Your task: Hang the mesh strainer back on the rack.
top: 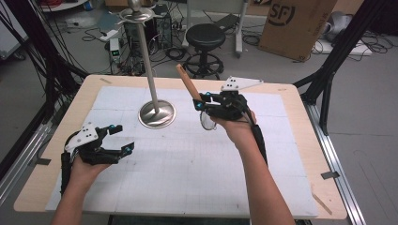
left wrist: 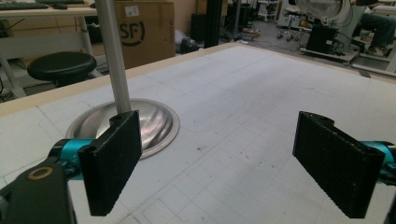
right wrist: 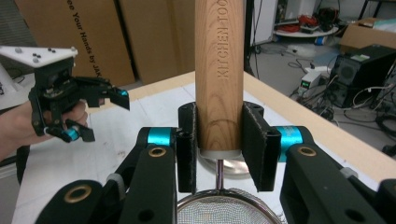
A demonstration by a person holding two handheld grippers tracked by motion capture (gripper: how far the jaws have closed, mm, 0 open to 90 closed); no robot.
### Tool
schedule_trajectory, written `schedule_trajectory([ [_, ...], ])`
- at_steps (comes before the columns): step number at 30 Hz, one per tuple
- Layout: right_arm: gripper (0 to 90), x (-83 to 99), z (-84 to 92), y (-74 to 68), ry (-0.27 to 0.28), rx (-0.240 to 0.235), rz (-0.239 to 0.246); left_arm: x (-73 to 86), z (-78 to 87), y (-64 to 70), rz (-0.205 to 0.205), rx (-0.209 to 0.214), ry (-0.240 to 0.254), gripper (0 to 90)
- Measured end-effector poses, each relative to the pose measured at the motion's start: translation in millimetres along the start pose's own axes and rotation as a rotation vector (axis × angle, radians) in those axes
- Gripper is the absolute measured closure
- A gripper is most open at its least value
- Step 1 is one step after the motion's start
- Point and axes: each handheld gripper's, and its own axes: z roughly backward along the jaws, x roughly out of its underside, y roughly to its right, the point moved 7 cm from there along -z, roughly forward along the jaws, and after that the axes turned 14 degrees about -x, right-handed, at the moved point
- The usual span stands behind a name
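The right tongs [right wrist: 218,149] are clamped on the wooden handle [right wrist: 219,70] of a little mesh strainer [top: 206,121], holding it up off the counter [top: 291,140] with the handle tilted up and away. The left tongs [top: 121,138] just sit spread wide apart with nothing between them, low over the counter's near left part. A metal stand [top: 156,112] with a tall pole sits between the two, toward the back.

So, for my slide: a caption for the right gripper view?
Right gripper shut on a strainer's wooden handle.

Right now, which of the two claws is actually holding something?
The right claw: its jaws clamp the strainer's wooden handle. The left claw stands open, nothing between its jaws.
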Motion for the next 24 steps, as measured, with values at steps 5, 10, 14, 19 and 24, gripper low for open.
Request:
schedule_trajectory([
  [5, 68.3, -11.0, -3.1, 1.5, 0.006, -0.015, 0.009, -0.3, -0.1, 0.5, 0.003, 0.003, 0.004, 16.1],
  [10, 68.3, -25.8, -3.6, 8.9, 0.021, -0.028, 0.013, -0.6, 0.5, 0.6, 0.007, 0.005, 0.004, 16.1],
  [14, 68.3, -38.4, -3.4, 15.8, 0.029, -0.027, 0.023, -1.0, 0.5, -0.1, 0.008, 0.003, 0.008, 16.1],
  [19, 68.3, -54.1, -5.4, 24.7, 0.014, -0.023, 0.043, -1.3, 1.1, -0.1, 0.011, 0.005, 0.008, 16.1],
  [24, 68.3, -67.7, -9.3, 32.8, -0.002, -0.016, 0.058, -1.6, 1.2, -1.2, 0.011, 0.002, 0.011, 16.2],
])
